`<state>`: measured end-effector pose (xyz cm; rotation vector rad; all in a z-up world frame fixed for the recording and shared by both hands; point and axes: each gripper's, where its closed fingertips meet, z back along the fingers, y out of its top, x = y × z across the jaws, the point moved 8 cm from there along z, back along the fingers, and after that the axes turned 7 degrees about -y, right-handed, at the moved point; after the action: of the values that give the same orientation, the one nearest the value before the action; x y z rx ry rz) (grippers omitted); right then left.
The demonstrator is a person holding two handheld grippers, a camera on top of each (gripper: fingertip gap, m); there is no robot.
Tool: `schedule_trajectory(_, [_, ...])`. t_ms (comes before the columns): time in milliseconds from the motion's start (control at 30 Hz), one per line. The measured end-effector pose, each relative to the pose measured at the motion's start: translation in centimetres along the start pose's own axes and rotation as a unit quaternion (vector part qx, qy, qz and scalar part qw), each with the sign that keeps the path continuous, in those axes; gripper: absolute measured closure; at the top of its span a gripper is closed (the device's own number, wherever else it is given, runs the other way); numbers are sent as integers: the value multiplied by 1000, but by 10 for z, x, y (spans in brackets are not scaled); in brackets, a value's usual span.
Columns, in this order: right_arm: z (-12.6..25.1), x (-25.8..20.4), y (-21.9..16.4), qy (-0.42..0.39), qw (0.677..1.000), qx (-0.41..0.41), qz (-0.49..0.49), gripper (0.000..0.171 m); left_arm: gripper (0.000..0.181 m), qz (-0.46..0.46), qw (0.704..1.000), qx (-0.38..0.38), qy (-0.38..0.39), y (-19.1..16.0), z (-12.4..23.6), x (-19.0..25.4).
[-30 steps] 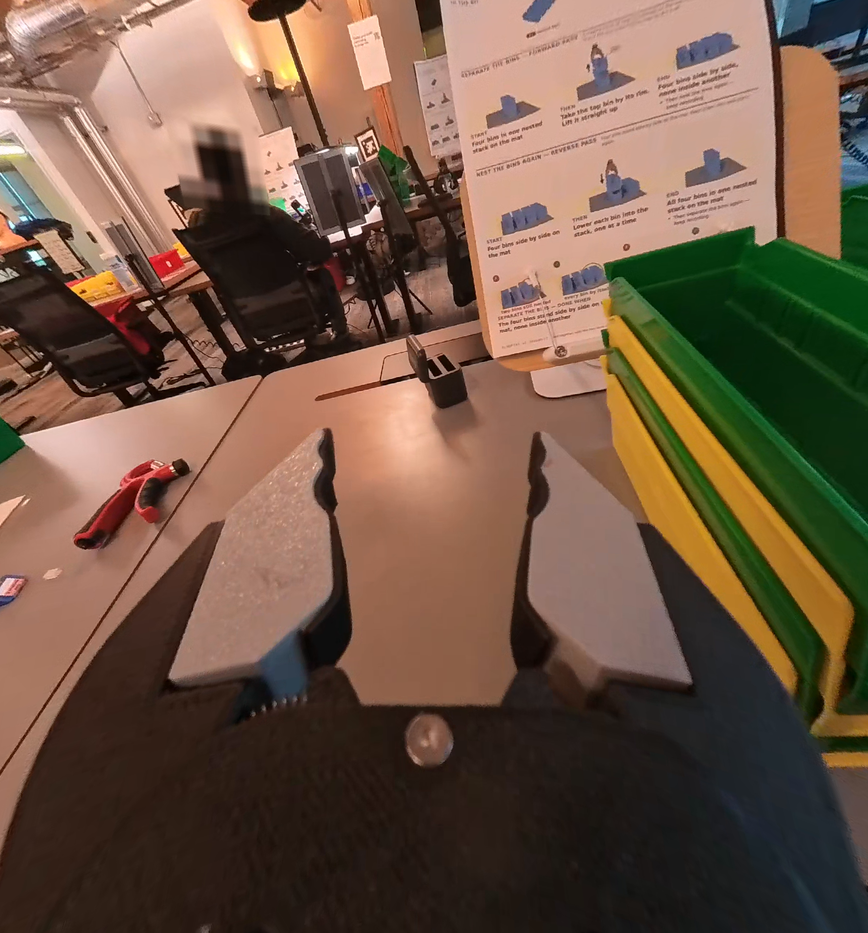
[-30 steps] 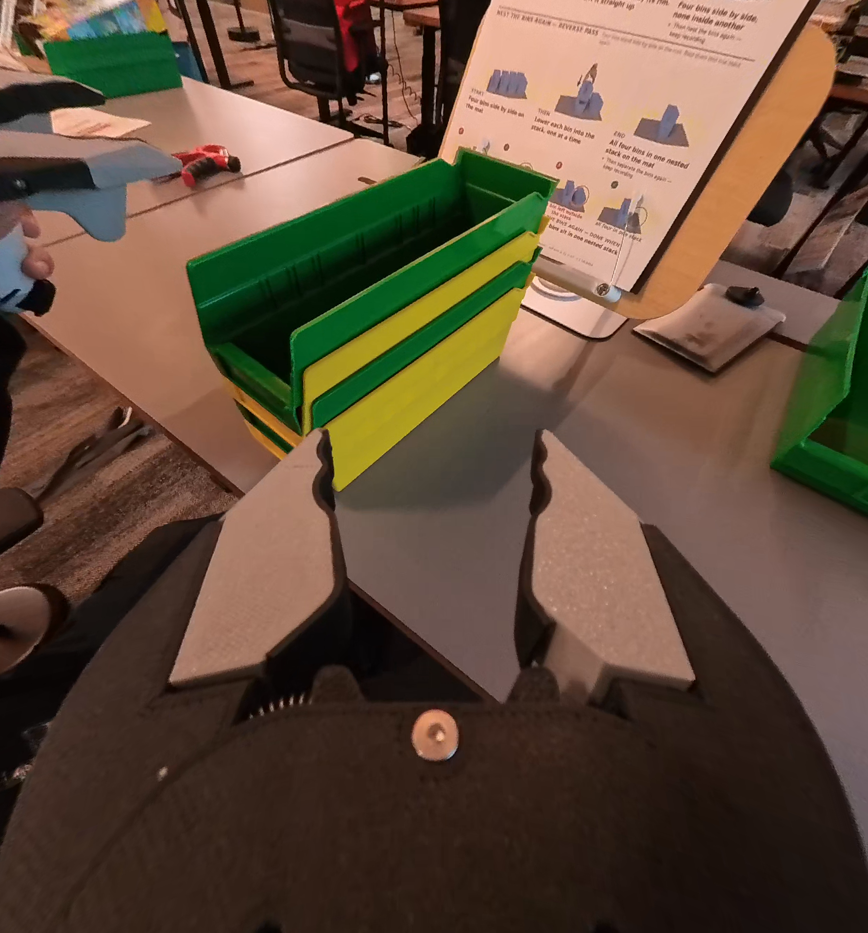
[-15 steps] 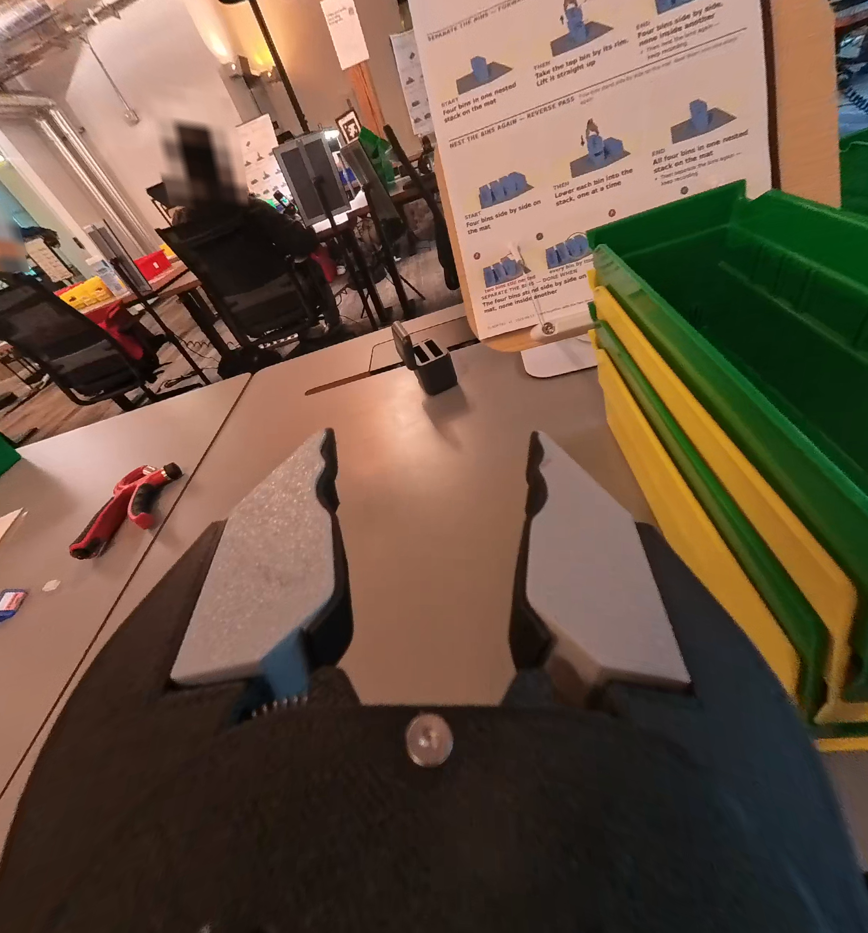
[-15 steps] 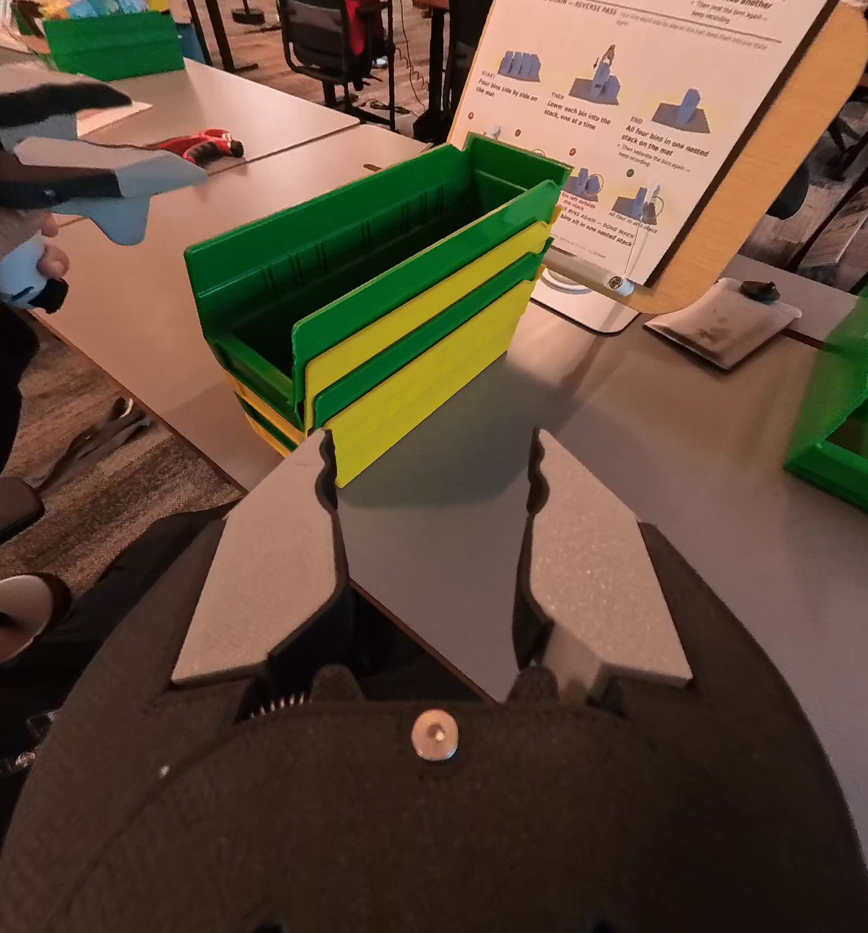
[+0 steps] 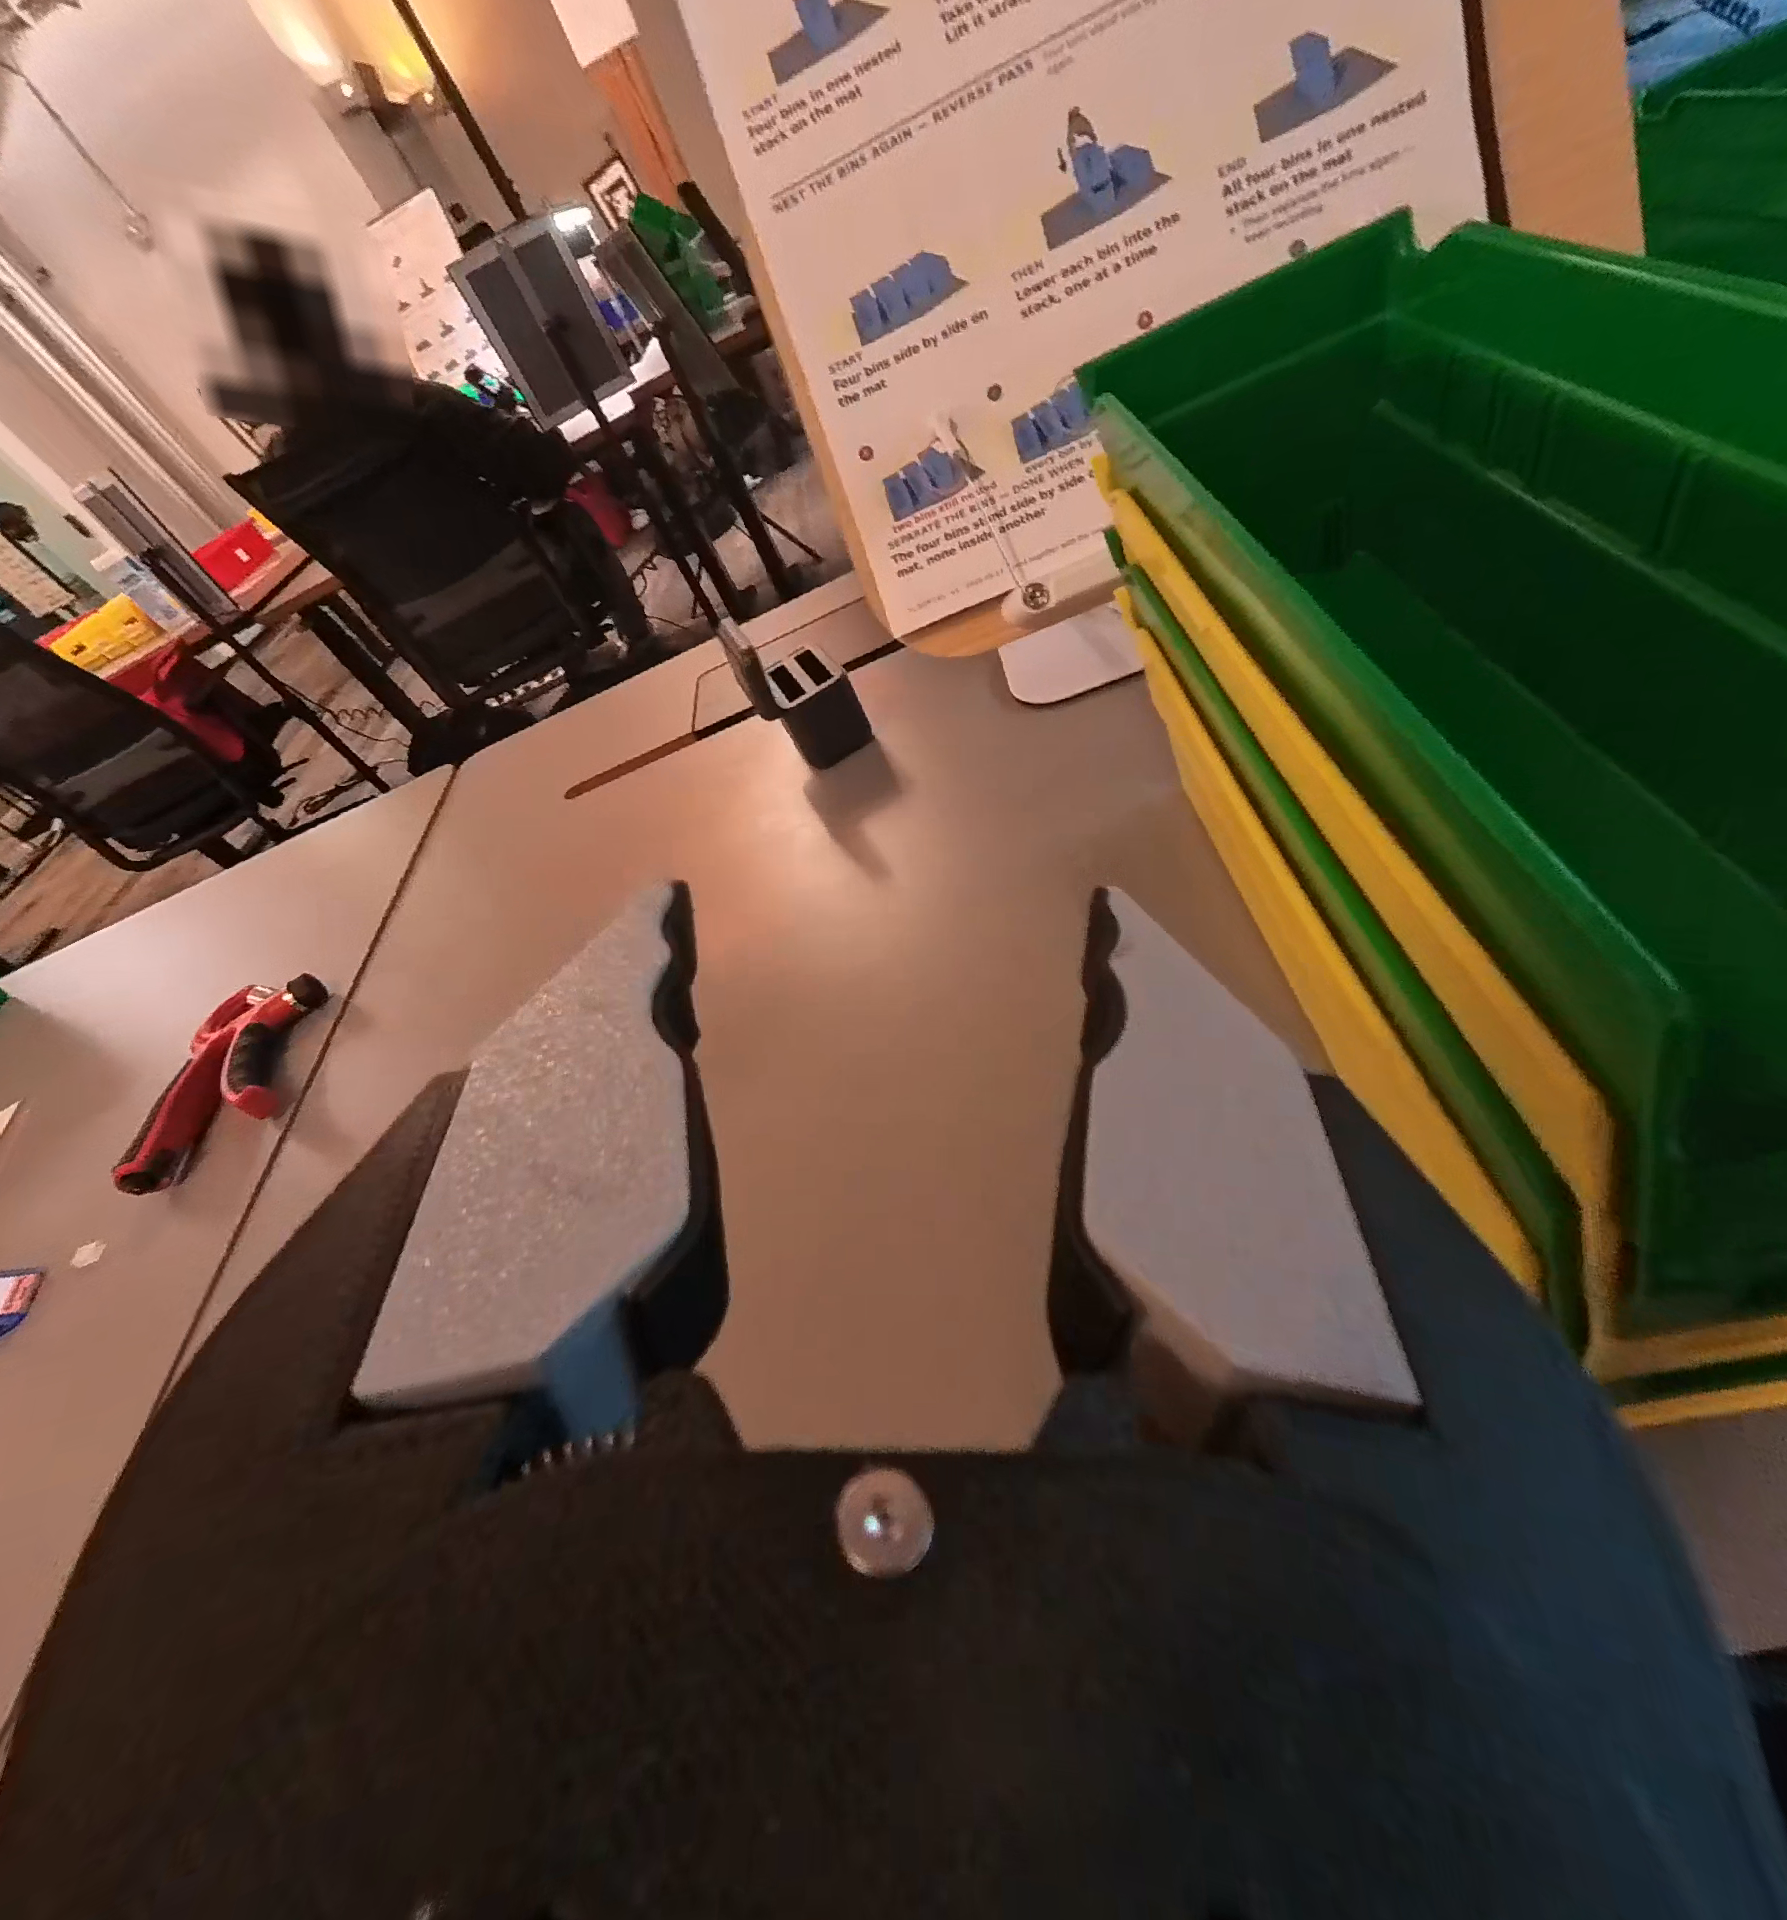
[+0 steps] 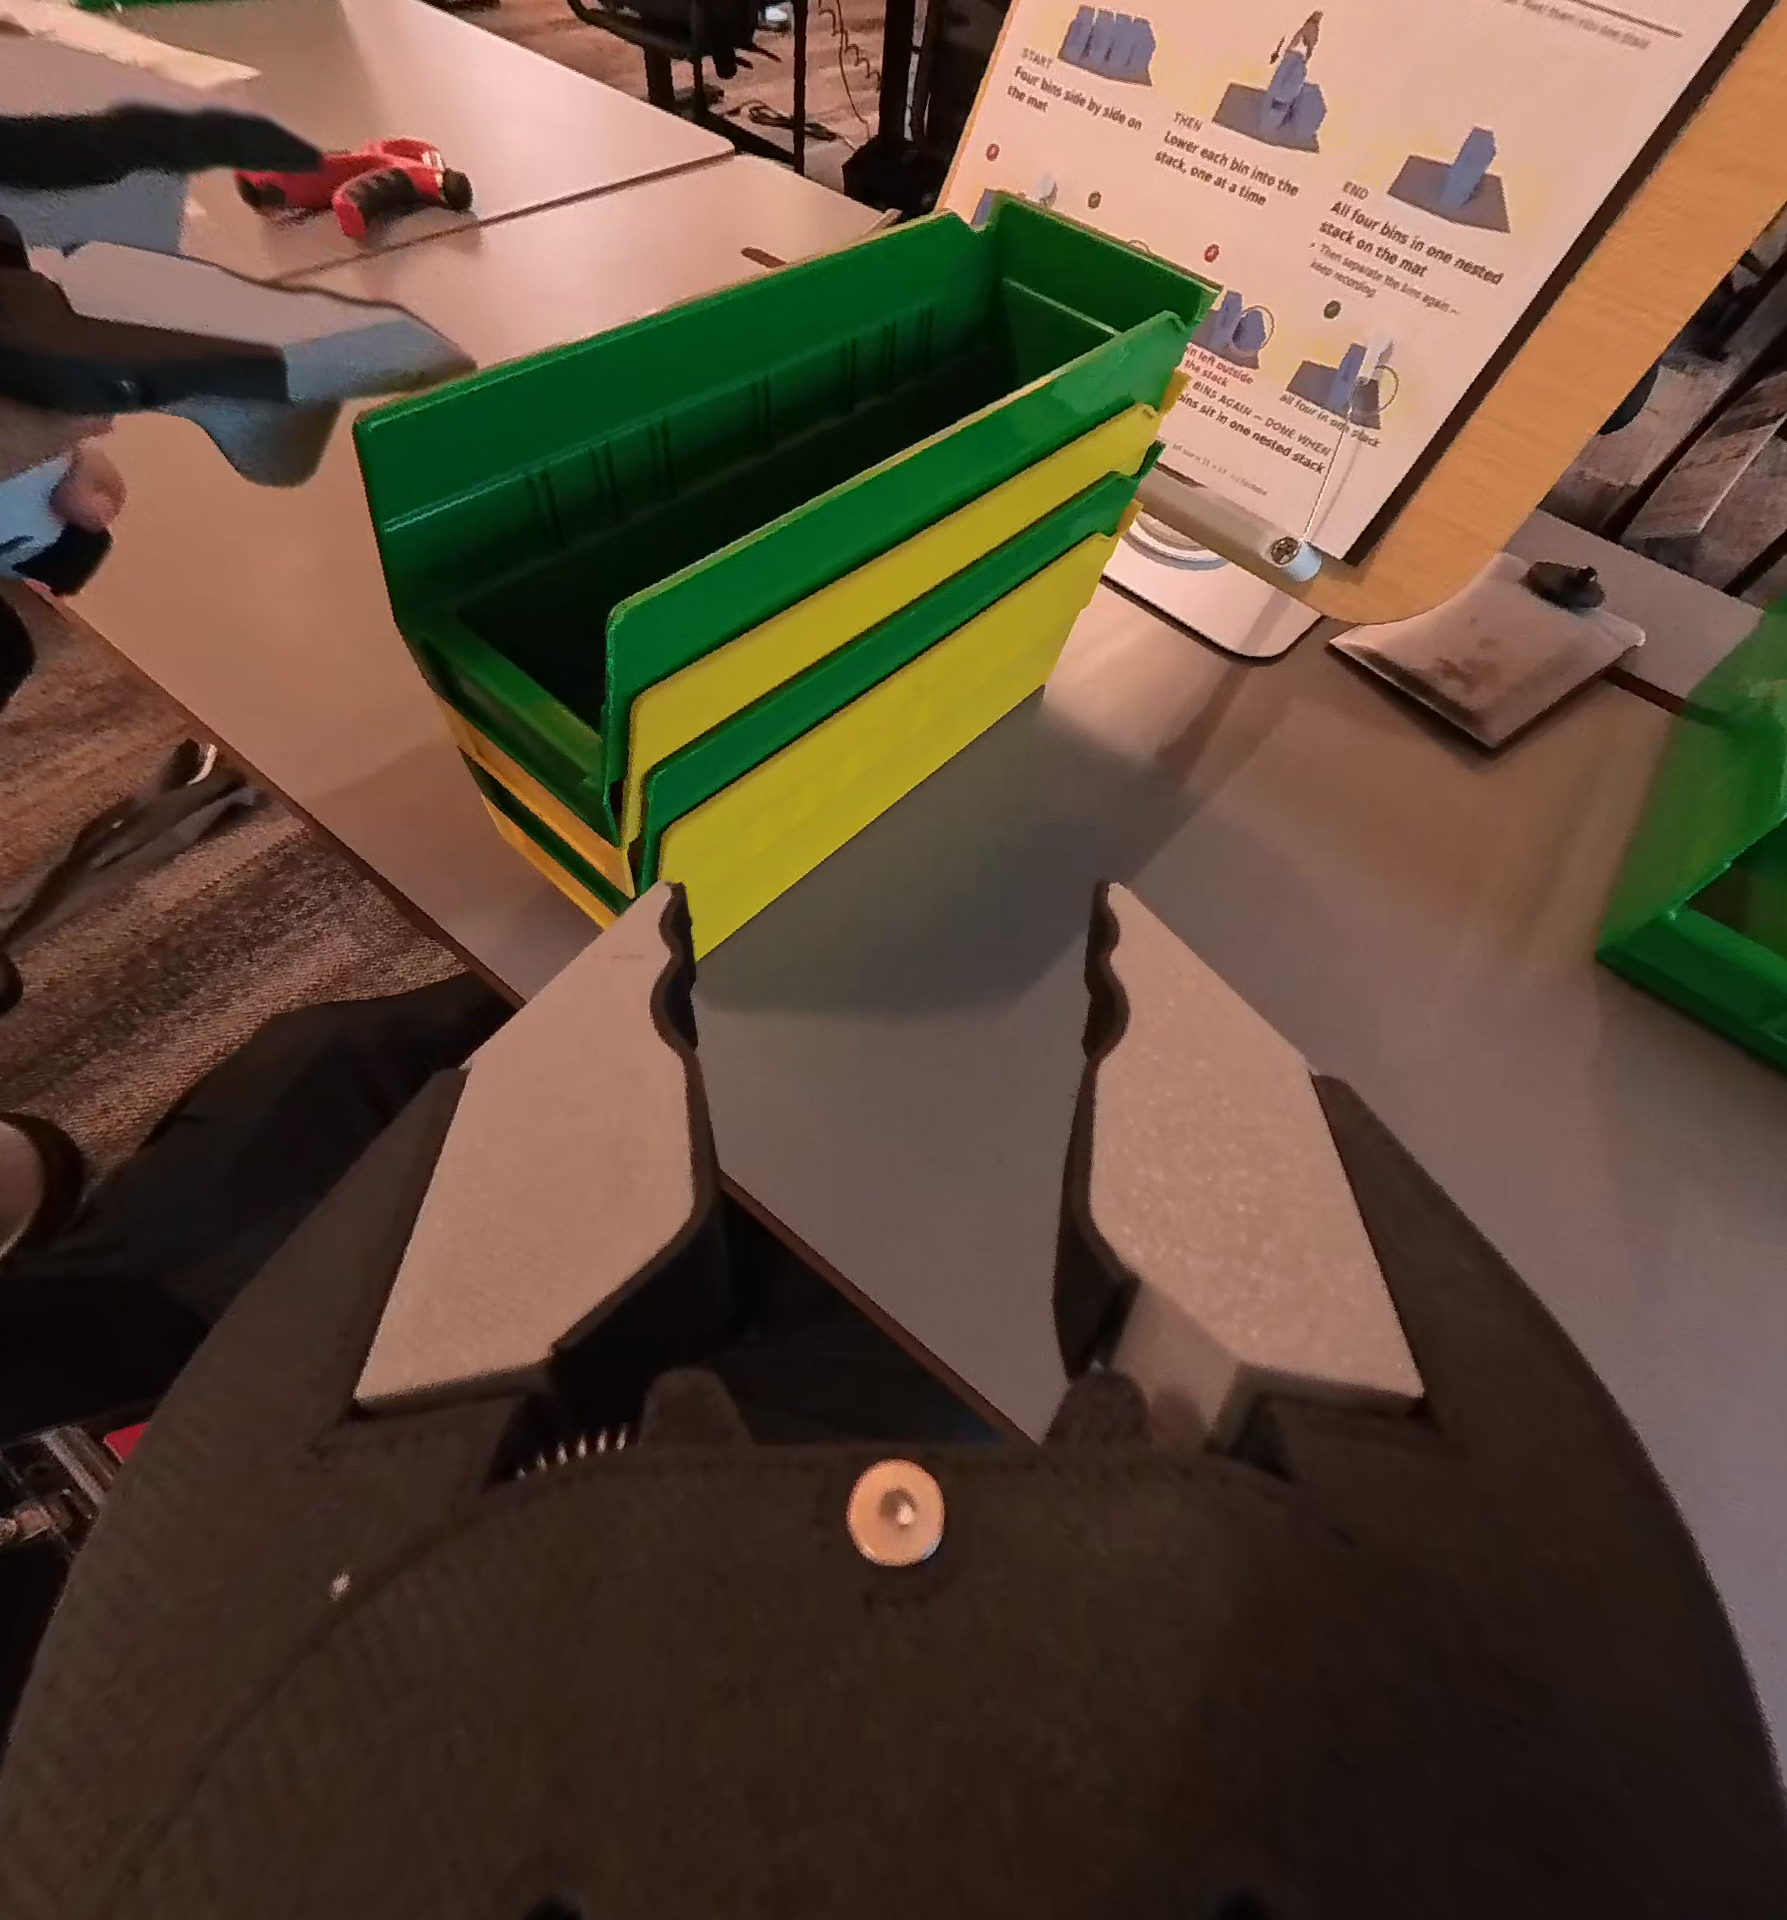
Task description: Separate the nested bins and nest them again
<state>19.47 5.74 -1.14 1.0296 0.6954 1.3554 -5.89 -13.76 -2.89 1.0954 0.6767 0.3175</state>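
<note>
Your nested stack of bins [image 6: 764,582] sits whole near the bench's [image 6: 1284,1039] front edge: green on top, then yellow, green, yellow, none lifted out yet. Over the last second you have brought both tools in closer. The left gripper [image 5: 887,914] has slid forward along the stack's left side, and in the right wrist view its tip [image 6: 369,358] now hangs just over the top green bin's [image 5: 1543,582] near corner. The right gripper [image 6: 889,914] has crept toward the stack's front right corner. Both sets of jaws are spread with nothing between them. That reads as lining up for the first lift. Farther off stand the instruction board [image 6: 1315,208], another green bin [image 6: 1762,831] to the right, and red-handled pliers [image 5: 214,1081] to the left.
</note>
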Motion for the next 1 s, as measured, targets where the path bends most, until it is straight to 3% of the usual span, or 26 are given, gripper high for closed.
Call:
schedule_trajectory(267, [0,3,-2,-2,1000,-6,-4,97,109,-46,996,-53,-62,-11,-14,35])
schedule_trajectory(333, [1,4,-2,-3,1000,-5,-3,97,140,-47,993,-38,-99,-7,-11,49])
schedule_trajectory(400, [2,4,-1,-3,1000,-4,-4,97,149,-32,988,-18,-149,-1,-4,63])
schedule_trajectory(500, [1,6,-2,-4,1000,-3,-6,97,145,6,972,14,-233,10,9,77])
schedule_trajectory(567, [1,7,-3,-3,1000,-5,-8,97,128,13,964,34,-262,14,13,77])
schedule_trajectory(800, [2,8,-4,-3,1000,-8,-13,96,121,77,963,57,-254,14,17,36])
schedule_trajectory(1000, [-3,4,-6,-1,1000,-22,-1,95,120,83,964,62,-247,14,17,27])
